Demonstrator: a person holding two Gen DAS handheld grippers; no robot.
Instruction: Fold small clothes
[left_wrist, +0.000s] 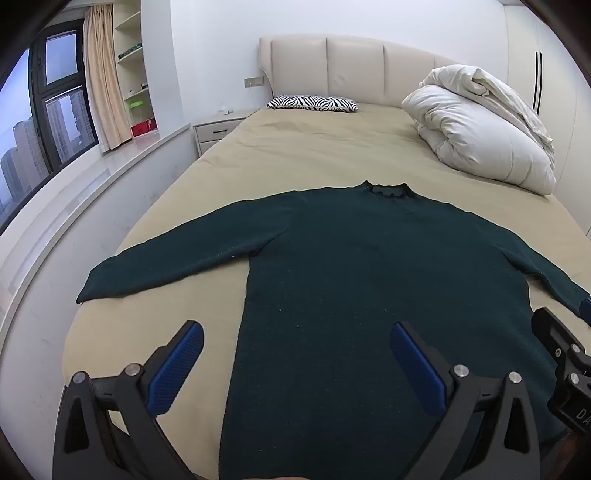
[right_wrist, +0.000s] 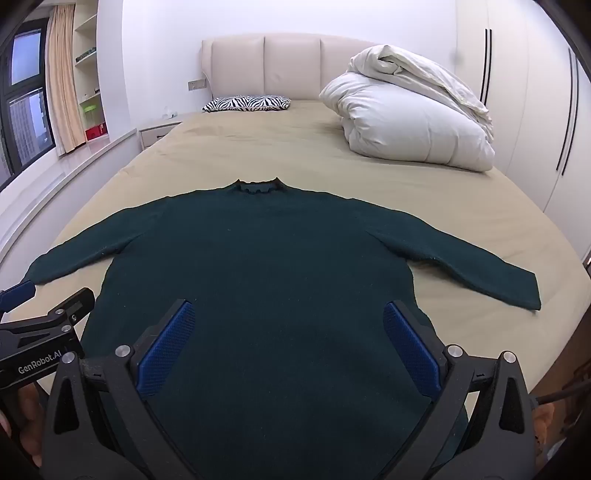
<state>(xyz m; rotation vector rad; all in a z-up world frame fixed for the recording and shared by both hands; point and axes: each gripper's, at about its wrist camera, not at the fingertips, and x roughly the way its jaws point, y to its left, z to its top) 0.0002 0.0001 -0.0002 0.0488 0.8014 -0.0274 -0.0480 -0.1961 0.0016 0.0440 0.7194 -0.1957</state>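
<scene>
A dark green long-sleeved sweater (left_wrist: 351, 266) lies flat on the beige bed (left_wrist: 295, 155), collar away from me, both sleeves spread out to the sides. It also shows in the right wrist view (right_wrist: 266, 258). My left gripper (left_wrist: 295, 332) is open and empty, held above the sweater's lower left part. My right gripper (right_wrist: 288, 314) is open and empty, above the lower middle of the sweater. The right gripper shows at the right edge of the left wrist view (left_wrist: 561, 350); the left gripper shows at the left edge of the right wrist view (right_wrist: 44, 325).
A folded white duvet (left_wrist: 484, 125) lies at the bed's far right. A zebra-print pillow (left_wrist: 314, 102) sits by the headboard. A nightstand (left_wrist: 214, 131) and a window ledge (left_wrist: 92, 192) run along the left; wardrobe doors (right_wrist: 535, 110) stand on the right.
</scene>
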